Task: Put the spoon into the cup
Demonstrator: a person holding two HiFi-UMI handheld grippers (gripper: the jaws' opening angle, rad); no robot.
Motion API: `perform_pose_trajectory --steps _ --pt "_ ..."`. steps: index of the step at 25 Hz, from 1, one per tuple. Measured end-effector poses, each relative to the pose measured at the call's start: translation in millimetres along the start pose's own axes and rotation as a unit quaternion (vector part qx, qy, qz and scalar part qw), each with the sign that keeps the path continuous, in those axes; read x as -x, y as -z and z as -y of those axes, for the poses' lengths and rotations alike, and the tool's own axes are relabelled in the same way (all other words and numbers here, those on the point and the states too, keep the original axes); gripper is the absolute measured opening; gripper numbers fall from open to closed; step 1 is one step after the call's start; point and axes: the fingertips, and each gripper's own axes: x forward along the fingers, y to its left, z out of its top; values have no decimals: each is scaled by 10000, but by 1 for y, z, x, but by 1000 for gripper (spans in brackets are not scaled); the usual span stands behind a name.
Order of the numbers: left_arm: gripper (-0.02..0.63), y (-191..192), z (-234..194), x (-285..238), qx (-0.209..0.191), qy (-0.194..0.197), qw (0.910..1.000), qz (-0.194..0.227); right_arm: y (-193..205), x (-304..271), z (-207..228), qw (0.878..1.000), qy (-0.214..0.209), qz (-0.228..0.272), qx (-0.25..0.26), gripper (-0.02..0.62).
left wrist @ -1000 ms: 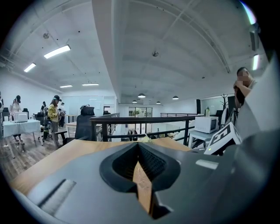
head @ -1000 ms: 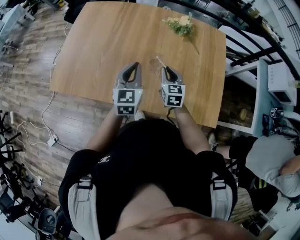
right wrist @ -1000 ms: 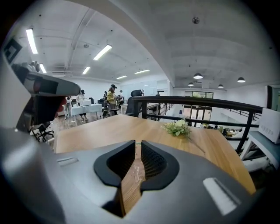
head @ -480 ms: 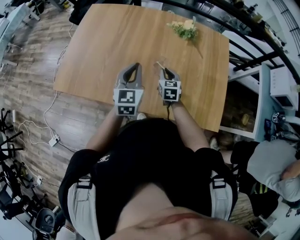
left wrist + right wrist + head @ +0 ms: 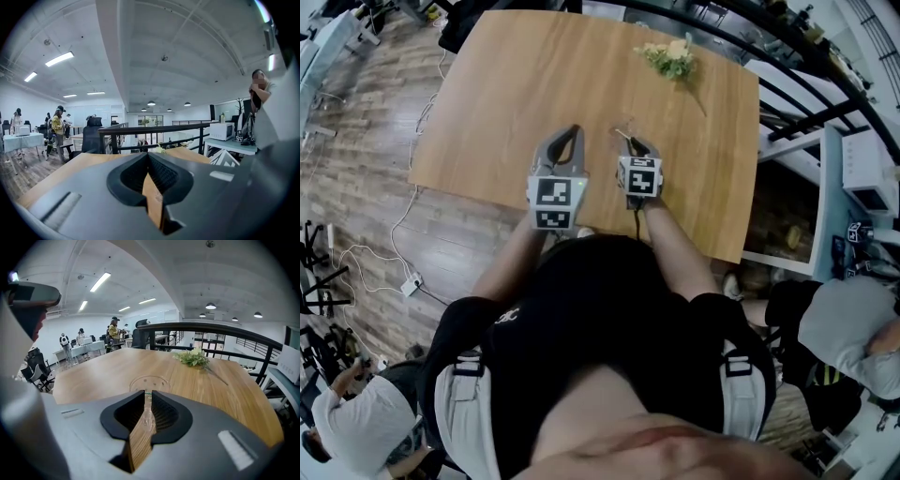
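Note:
A clear plastic spoon (image 5: 147,414) sits between the pads of my right gripper (image 5: 148,393), which is shut on its handle. The spoon's thin tip (image 5: 622,132) sticks out past the jaws in the head view. A clear cup (image 5: 149,383) stands on the wooden table (image 5: 506,84) just ahead of and below the right gripper (image 5: 630,141), and only its round rim shows. My left gripper (image 5: 573,129) hovers beside it to the left. Its jaws meet at the tips (image 5: 148,154) with nothing between them.
A bunch of pale flowers (image 5: 670,58) lies near the table's far right corner. A black railing (image 5: 787,56) runs past the far and right edges. A seated person (image 5: 853,328) is to the right, and other people stand in the distance.
My right gripper has sunk toward the table and tipped further down with the spoon in it. The left gripper has stayed where it was.

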Motion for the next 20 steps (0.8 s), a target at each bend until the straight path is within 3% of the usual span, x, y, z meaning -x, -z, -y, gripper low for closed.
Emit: perform_pose_trajectory --steps 9,13,20 --pt "12 7 0 0 24 50 10000 -67 10 -4 1 9998 66 -197 -53 51" --pt "12 10 0 0 42 61 9999 -95 12 -2 2 10000 29 -43 -51 107" --pt "12 11 1 -5 101 104 9998 -131 -7 19 2 9987 82 501 51 119"
